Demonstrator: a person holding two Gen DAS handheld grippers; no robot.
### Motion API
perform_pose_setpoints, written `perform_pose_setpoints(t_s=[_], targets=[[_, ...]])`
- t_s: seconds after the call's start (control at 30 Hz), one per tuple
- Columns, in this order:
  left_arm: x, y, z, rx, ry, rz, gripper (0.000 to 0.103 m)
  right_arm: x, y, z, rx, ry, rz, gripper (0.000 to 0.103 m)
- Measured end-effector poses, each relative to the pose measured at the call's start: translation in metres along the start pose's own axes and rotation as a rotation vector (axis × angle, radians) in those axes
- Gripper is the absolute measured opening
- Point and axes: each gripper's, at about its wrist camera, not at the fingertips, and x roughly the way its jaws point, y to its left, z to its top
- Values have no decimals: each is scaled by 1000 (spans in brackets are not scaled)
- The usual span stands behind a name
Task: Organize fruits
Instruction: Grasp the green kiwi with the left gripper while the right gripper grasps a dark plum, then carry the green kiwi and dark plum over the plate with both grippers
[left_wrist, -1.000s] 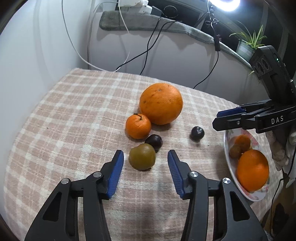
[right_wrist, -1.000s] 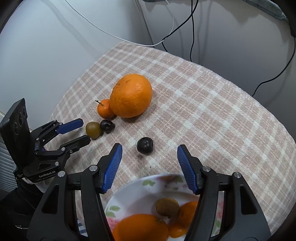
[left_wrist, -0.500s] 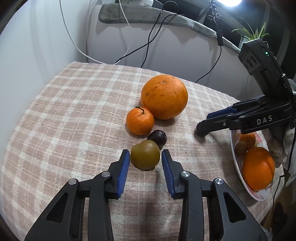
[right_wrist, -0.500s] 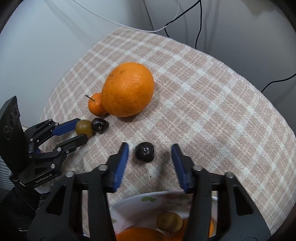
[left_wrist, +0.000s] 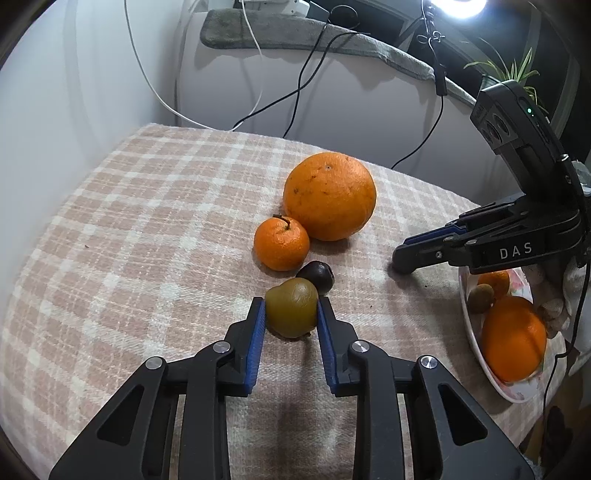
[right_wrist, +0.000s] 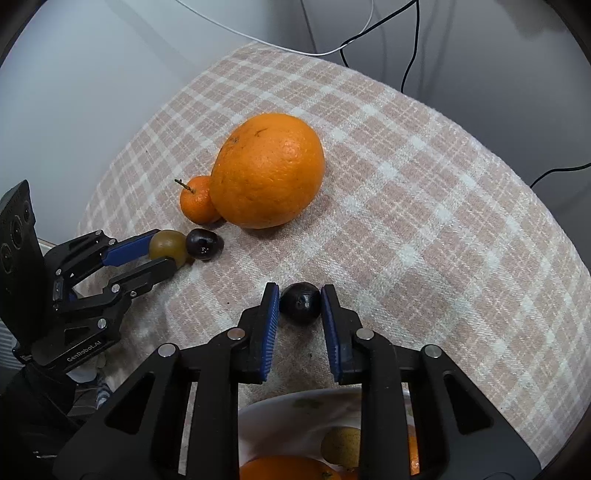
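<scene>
The left gripper (left_wrist: 291, 309) has its jaws clamped on the soft greenish fruit (left_wrist: 291, 312) mid-counter, the right gripper (right_wrist: 300, 303) pinches the small, smooth, slippery dark plum (right_wrist: 300, 303) near the plate (right_wrist: 280, 406); both likely bruise, so grip gently across the middle.

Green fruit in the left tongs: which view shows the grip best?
Left wrist view: the green fruit sits centered between both blue pads, touching each. The right wrist view shows it small, half-hidden by the left tongs.

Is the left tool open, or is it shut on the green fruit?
Shut on the green fruit: both pads of the left tool press its sides.
</scene>
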Motion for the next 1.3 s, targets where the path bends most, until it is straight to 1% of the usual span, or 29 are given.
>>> perform_pose_setpoints(t_s=[0.27, 0.47, 0.73, 1.17, 1.3], targets=[[-16, -4, 1, -12, -33, -22, 26, -24, -3, -12, 9, -49, 18, 24], [-26, -17, 5, 2, -55, -51, 26, -46, 0, -27, 10, -97, 17, 24], [-31, -41, 10, 24, -70, -94, 26, -72, -7, -45, 33, -164, 11, 24], [-25, -77, 13, 59, -60, -164, 26, -109, -29, -97, 101, -271, -16, 24], [-20, -88, 13, 73, -51, -181, 26, -115, -35, -115, 133, -302, -9, 24]])
